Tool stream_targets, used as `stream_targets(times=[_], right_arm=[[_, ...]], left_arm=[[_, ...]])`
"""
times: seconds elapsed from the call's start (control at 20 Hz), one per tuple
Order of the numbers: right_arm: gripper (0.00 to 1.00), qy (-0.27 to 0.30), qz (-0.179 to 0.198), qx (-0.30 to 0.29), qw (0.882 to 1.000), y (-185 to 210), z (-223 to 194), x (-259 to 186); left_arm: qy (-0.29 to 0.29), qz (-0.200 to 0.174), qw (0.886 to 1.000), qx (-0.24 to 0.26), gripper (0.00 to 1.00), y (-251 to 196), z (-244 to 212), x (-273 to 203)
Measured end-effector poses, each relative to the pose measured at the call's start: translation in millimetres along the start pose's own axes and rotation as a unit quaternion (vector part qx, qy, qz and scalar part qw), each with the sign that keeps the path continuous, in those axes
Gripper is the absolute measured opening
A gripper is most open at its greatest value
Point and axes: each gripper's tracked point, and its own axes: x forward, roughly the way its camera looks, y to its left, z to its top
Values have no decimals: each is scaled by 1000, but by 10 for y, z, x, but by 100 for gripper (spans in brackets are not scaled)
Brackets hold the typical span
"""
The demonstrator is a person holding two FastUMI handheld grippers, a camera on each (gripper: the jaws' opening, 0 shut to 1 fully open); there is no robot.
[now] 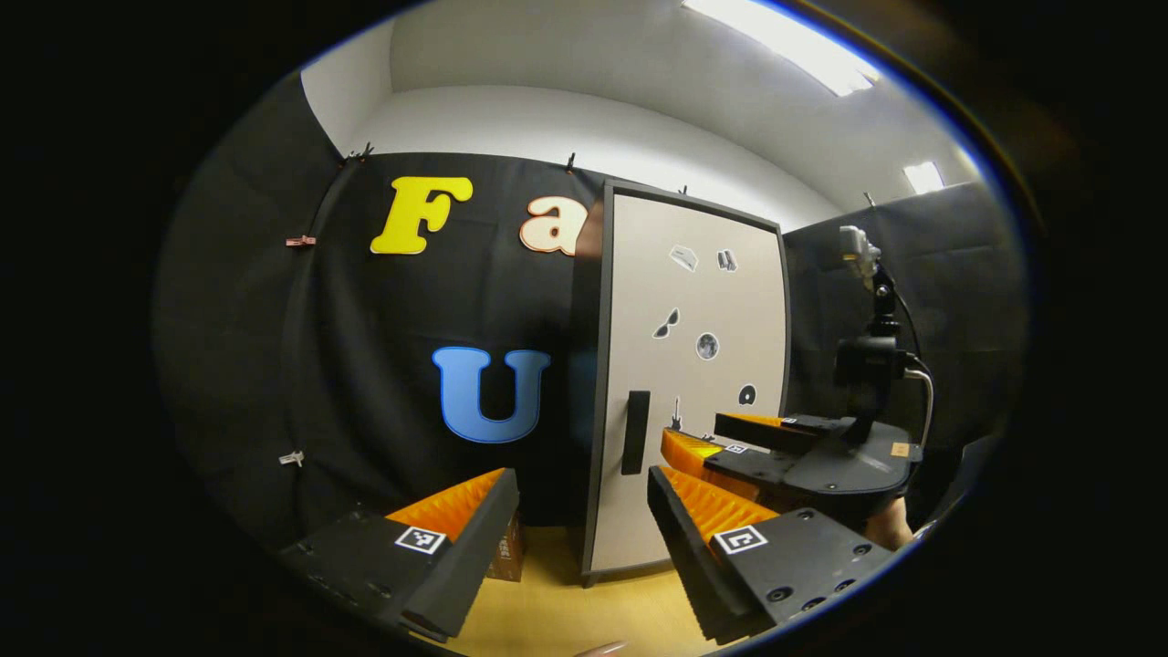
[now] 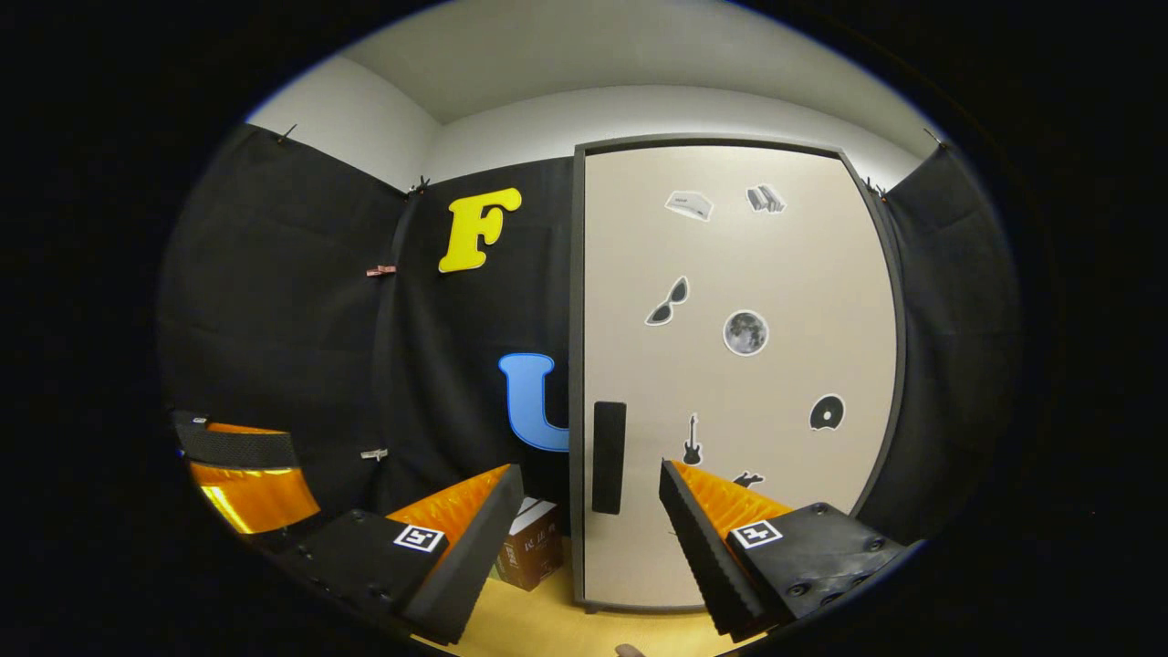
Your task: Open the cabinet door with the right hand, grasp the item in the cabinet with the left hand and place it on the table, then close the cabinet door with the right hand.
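- Right gripper (image 2: 584, 538): jaws wide, empty, short of the door; left gripper (image 1: 584, 538) likewise.
- Black upright bar handle (image 2: 609, 456) on the closed beige flat-panel cabinet door (image 2: 776, 383): probably rigid; grip mid-bar.
- Item inside stays hidden.

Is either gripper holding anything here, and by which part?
Nothing is held: left gripper and right gripper are both open, short of the cabinet door's handle.
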Motion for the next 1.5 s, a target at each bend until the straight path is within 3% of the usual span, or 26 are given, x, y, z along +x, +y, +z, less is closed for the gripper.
stream_targets(times=[0.8,1.0,1.05,1.1,1.2,1.25,1.35,1.4,1.45,1.5], right_arm=[[92,12,-48,-20,999,-164,-450,1067],[72,18,-63,-22,998,-212,-546,1204],[60,20,-71,-26,997,-247,-570,1223],[58,24,-63,-22,997,-194,-602,1240],[39,21,-80,-30,996,-207,-588,1249],[39,21,-87,-36,995,-198,-599,1218],[26,21,-92,-38,995,-205,-597,1242],[26,21,-94,-30,995,-214,-605,1245],[16,24,-93,-29,995,-212,-603,1236],[16,29,-92,-30,995,-215,-610,1226]], left_arm=[[16,58,998,-5,91,308,-85,15],[24,81,996,-10,91,490,-162,-41],[26,86,996,-13,91,529,-180,-57],[26,90,995,-17,91,555,-189,-64],[26,96,995,-26,92,578,-197,-84],[25,97,995,-29,92,570,-210,-97],[23,99,994,-32,92,585,-214,-132],[23,99,994,-33,92,593,-219,-143],[24,99,994,-32,92,603,-230,-162],[25,101,994,-31,92,615,-233,-181]])
